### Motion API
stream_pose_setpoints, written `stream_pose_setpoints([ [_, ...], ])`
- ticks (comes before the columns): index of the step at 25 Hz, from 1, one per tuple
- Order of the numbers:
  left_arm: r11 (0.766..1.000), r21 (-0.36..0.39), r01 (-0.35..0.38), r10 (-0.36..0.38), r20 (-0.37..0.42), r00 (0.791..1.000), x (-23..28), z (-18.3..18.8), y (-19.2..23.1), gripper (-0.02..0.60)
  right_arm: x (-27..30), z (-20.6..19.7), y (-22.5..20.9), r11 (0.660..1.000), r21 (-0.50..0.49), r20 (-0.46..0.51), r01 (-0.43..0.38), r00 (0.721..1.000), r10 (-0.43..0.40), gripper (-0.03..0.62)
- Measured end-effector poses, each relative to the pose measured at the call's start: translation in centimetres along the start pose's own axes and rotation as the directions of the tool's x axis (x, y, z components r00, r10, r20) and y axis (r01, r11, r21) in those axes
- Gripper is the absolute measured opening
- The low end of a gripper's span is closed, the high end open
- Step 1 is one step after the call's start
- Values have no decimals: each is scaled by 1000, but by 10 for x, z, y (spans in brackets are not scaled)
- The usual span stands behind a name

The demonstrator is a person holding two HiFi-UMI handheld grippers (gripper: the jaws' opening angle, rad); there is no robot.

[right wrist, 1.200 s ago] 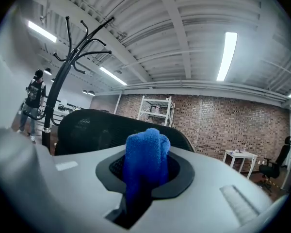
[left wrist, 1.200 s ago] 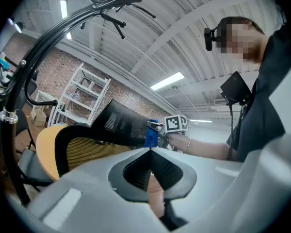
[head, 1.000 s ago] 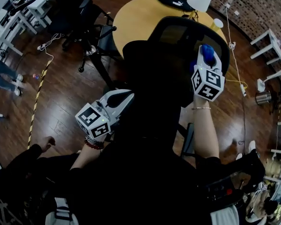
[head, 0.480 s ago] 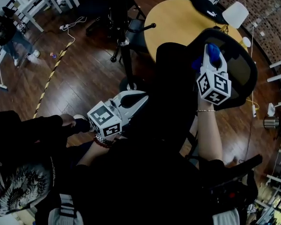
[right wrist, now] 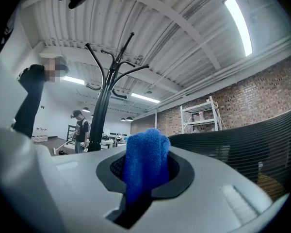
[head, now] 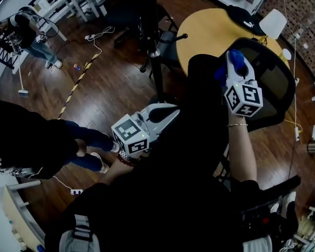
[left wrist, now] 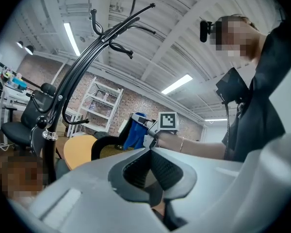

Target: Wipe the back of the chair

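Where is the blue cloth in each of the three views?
Head view: blue cloth upper right, by the chair back.
Left gripper view: near centre, small, far beyond the jaws.
Right gripper view: centre, clamped between the jaws.
Shared landmark: black coat stand.

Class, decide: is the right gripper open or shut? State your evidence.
Shut: the right gripper pinches the blue cloth, which stands bunched between its jaws.

In the head view, the chair back (head: 275,85) fills the right of the frame, with the table (head: 210,30) behind it toward the top. The right gripper (head: 232,56), with the cloth (head: 240,62) in its jaws, sits at the chair back's left edge, perhaps touching it. The left gripper (head: 170,112) is lower left, and the coat stand (head: 155,62) is at upper centre.
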State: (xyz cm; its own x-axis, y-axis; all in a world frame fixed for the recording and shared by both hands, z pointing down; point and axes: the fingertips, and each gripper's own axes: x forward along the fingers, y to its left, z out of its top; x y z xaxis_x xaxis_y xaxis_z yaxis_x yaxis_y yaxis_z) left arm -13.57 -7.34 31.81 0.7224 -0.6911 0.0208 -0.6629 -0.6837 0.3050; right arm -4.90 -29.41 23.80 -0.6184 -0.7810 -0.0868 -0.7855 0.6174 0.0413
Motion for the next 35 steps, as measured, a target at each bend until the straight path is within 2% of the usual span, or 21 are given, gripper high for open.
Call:
stream_pose_setpoints([
  [3, 1000, 8, 19, -19, 2, 1000, -19, -12, -21, 5, -11, -2, 41, 992, -28, 10, -126, 992, 126, 63],
  [6, 998, 15, 62, -62, -6, 998, -29, -29, -24, 5, -18, -5, 91, 962, -44, 9, -271, 962, 272, 63],
  [8, 999, 16, 40, -40, -1, 999, -21, -27, -16, 5, -19, 3, 107, 944, -30, 38, -328, 944, 329, 63],
  [9, 999, 9, 39, -39, 2, 999, -8, -25, -16, 5, -26, 9, 101, 942, -21, 53, -334, 941, 334, 63],
  [10, 998, -4, 59, -59, 1, 998, 11, -23, -19, 5, -40, 14, 83, 949, -18, 55, -313, 948, 314, 63],
  [13, 987, -38, 158, -159, -20, 987, 63, -30, -44, 5, -98, 15, 10, 984, -48, 5, -169, 986, 169, 63],
  [16, 976, -34, 215, -215, -25, 976, 84, -35, -73, 5, -158, 1, -51, 997, -71, -62, -5, 998, 1, 63],
  [18, 966, -31, 256, -257, -36, 966, 98, -42, -97, 5, -207, -21, -92, 990, -45, -116, 133, 984, -138, 64],
  [20, 956, -28, 292, -293, -52, 955, 110, -44, -118, 5, -249, -46, -129, 965, -21, -178, 262, 949, -261, 63],
  [23, 941, -30, 337, -338, -61, 939, 126, -42, -137, 5, -284, -66, -167, 924, -37, -244, 381, 893, -378, 64],
  [25, 929, -25, 369, -370, -54, 928, 127, -40, -139, 5, -287, -74, -178, 909, -56, -258, 414, 873, -414, 64],
  [28, 923, -8, 385, -385, -44, 922, 118, -39, -133, 5, -273, -81, -179, 917, -86, -259, 391, 879, -399, 64],
  [31, 938, -5, 345, -345, -48, 937, 107, -42, -123, 5, -260, -78, -182, 920, -120, -245, 373, 887, -392, 64],
  [35, 969, -31, 244, -245, -35, 969, 79, -41, -97, 5, -223, -80, -169, 924, -176, -219, 338, 902, -372, 64],
])
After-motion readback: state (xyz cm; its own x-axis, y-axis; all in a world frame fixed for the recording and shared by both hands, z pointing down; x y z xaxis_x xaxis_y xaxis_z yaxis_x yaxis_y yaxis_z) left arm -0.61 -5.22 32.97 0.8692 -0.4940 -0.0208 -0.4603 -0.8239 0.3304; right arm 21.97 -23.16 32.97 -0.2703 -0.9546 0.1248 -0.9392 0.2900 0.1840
